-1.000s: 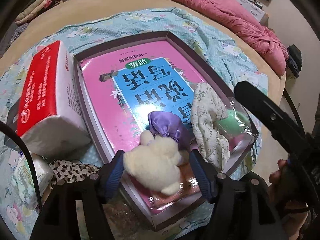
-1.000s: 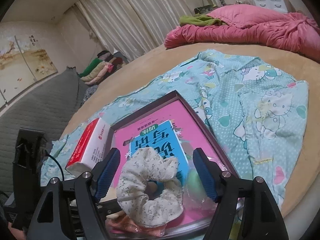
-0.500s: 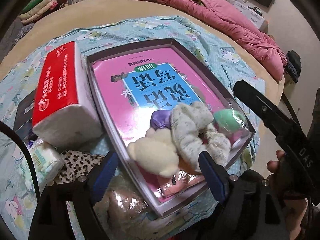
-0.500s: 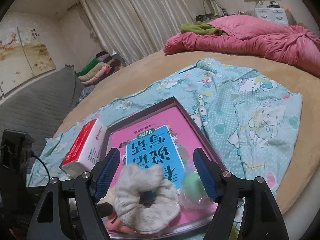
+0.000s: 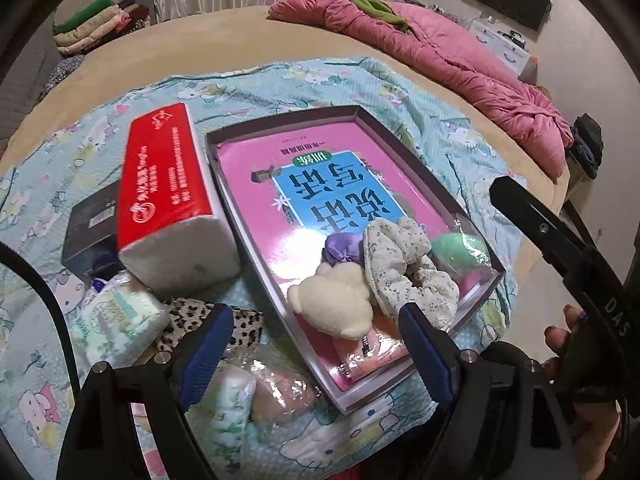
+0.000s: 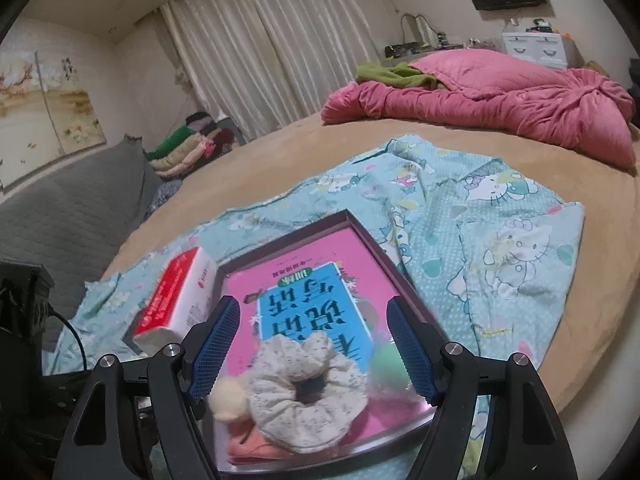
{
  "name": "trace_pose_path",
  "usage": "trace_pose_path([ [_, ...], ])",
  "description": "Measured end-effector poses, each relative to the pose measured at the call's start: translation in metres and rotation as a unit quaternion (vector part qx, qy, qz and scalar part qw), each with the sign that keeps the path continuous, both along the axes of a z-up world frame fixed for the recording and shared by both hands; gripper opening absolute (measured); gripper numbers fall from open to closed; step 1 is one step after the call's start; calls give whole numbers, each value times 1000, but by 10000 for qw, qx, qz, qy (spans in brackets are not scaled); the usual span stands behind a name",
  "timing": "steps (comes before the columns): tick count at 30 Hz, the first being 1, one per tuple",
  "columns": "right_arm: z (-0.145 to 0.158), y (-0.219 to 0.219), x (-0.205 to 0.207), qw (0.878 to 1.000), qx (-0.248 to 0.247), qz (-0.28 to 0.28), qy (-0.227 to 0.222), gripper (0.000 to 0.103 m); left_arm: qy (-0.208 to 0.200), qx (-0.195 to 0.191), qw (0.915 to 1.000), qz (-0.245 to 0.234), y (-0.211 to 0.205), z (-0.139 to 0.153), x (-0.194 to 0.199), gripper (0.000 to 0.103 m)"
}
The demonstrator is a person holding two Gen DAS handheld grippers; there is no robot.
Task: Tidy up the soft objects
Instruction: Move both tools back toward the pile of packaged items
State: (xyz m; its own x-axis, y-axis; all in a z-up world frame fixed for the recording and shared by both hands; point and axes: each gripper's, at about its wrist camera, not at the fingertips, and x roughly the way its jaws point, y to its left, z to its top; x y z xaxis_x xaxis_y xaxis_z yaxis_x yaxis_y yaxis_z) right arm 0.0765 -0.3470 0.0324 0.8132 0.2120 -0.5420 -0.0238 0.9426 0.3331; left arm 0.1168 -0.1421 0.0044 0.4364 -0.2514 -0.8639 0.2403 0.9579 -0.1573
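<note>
A shallow dark-rimmed box [image 5: 362,114] holds a pink and blue book [image 5: 332,184]. On its near end lie a cream plush toy [image 5: 334,304], a purple scrunchie [image 5: 344,248], a floral white scrunchie [image 5: 404,272] and a green item in clear wrap [image 5: 456,248]. My left gripper [image 5: 316,348] is open and empty, just short of the box's near edge. My right gripper [image 6: 314,346] is open and empty, above the floral scrunchie [image 6: 308,380] and the plush [image 6: 230,394].
A red and white tissue pack [image 5: 168,196] lies left of the box, with a black box [image 5: 90,224], a small wipes pack [image 5: 120,320], a leopard-print cloth [image 5: 188,312] and wrapped items [image 5: 248,392] near it. All rest on a Hello Kitty sheet [image 6: 500,232]. A pink duvet [image 6: 500,100] lies beyond.
My left gripper let go of the cream plush and pulled back. My right gripper left the floral scrunchie lying in the box and rose away from it.
</note>
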Motion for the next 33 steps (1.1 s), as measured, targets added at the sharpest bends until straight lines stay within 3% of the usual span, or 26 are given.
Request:
trace_pose_path([
  [10,16,19,-12,9991,-428,-34,-29,77,-162,-95,9997,175,32,20,-15,84],
  [19,43,50,-27,9982,-270,511,-177,77,-366,-191,9974,585,78,50,-26,85],
  [33,58,97,-42,9939,-284,1058,-112,77,-558,-229,9914,1159,147,74,-46,85],
])
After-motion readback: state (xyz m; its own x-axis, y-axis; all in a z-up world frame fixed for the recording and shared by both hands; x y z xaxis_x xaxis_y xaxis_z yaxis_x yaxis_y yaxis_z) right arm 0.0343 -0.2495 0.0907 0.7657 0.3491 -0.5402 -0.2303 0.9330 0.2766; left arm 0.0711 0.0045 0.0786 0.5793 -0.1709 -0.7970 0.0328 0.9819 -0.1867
